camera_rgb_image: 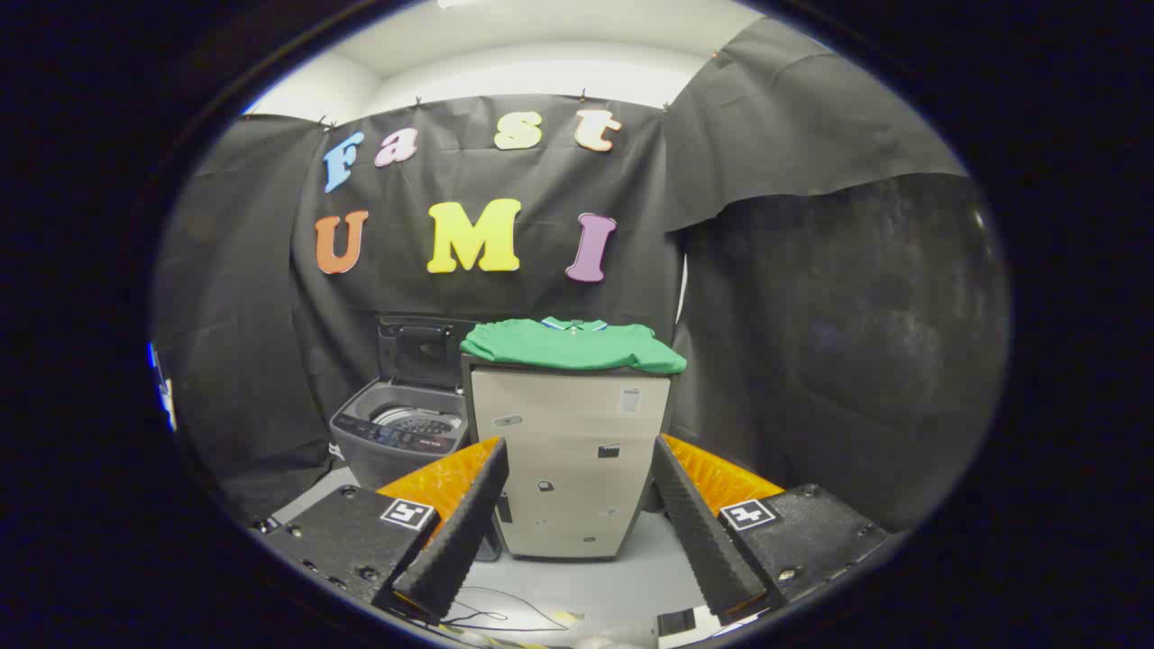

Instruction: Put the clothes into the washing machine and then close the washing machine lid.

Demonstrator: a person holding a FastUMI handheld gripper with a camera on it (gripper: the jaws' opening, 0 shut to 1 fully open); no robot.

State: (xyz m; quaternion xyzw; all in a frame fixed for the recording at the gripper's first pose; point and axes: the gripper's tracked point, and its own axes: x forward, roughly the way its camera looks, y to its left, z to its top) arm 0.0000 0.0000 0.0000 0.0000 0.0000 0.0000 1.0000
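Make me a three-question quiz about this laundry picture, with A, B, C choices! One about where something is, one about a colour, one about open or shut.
1. Where does the shirt lie?
A. on the cabinet
B. in the washing machine
C. on the floor

2. What colour is the shirt?
A. red
B. green
C. white

3. How is the washing machine lid?
A. shut
B. missing
C. raised open

Answers: 1 A, it lies folded on the cabinet's top. 2 B, the cloth is green. 3 C, the lid stands up and the drum shows. The gripper is open, holding nothing.
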